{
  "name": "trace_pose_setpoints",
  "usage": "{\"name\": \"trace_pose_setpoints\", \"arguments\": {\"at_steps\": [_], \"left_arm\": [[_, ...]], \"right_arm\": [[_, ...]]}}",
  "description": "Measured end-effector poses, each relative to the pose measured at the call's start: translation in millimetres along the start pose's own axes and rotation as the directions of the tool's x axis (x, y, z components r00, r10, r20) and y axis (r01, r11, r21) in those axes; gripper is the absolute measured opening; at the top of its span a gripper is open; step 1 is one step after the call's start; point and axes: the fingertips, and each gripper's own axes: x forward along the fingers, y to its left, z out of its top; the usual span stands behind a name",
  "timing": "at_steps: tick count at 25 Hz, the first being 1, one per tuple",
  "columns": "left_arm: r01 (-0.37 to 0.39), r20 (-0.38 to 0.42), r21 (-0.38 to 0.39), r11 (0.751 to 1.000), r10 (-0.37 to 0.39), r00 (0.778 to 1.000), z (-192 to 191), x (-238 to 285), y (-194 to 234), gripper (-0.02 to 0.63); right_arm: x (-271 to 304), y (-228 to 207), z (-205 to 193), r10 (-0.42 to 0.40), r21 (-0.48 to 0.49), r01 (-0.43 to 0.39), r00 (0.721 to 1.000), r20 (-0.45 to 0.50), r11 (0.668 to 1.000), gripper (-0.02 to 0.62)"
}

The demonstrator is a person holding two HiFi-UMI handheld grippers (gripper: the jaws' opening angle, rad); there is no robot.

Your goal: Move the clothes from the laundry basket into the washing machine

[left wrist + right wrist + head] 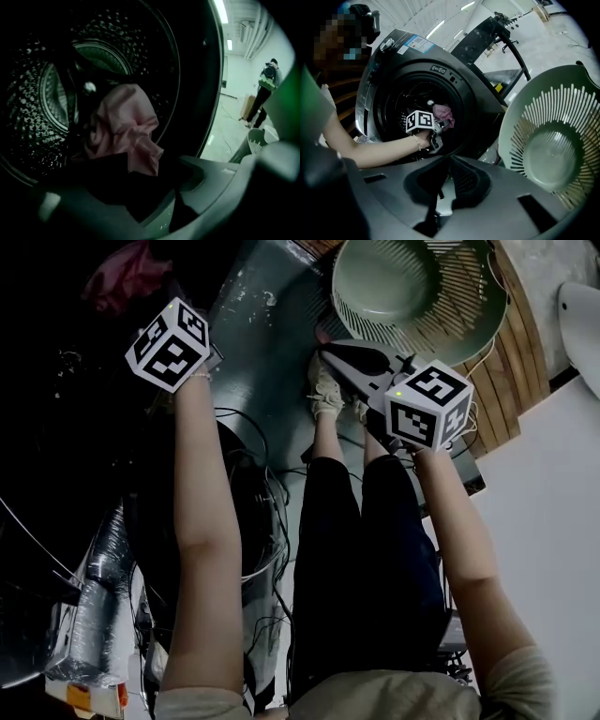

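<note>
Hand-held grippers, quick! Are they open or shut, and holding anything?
Left hand-held gripper: open, gripping nothing; a pink garment lies just ahead in the washing machine drum.
Right hand-held gripper: shut, empty.

Beige short sleeves (525, 681) on me, black trousers (366, 559), pale sneakers (326, 390). There's a thin bracelet (417, 143) on my left wrist. My left cube (169, 343) is white with black square markers. The right cube (428, 404) matches, with a small green light glowing near one corner.

Pink garment (124, 126), pale green slotted laundry basket (553, 159), dark grey washing machine (457, 70), black trousers (366, 549)
</note>
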Motion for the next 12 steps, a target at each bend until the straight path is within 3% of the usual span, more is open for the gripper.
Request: {"name": "trace_pose_setpoints", "arguments": {"at_steps": [2, 5, 9, 12], "left_arm": [[0.002, -0.065, 0.025, 1.000, 0.000, 0.998, -10.3, 13.9, 1.3, 0.229], [-0.075, -0.078, -0.007, 0.997, 0.074, 0.994, -7.6, 33.2, 24.8, 0.038], [-0.153, -0.059, -0.037, 0.988, 0.151, 0.987, 17.0, 47.3, 51.6, 0.037], [-0.164, -0.062, -0.054, 0.985, 0.161, 0.985, 24.0, 51.3, 51.1, 0.037]], "right_arm": [[1.8, 0.3, 1.7, 0.005, 0.001, -0.005, 1.000, 0.007, 1.000, 0.023], [3.1, -3.0, 3.4, 0.001, 0.006, -0.001, 1.000, 0.018, 1.000, 0.023], [2.8, -7.9, 3.1, -0.009, 0.014, 0.008, 1.000, 0.018, 1.000, 0.023], [-0.3, -7.9, 4.4, -0.014, 0.016, 0.013, 1.000, 0.019, 1.000, 0.023]]}}
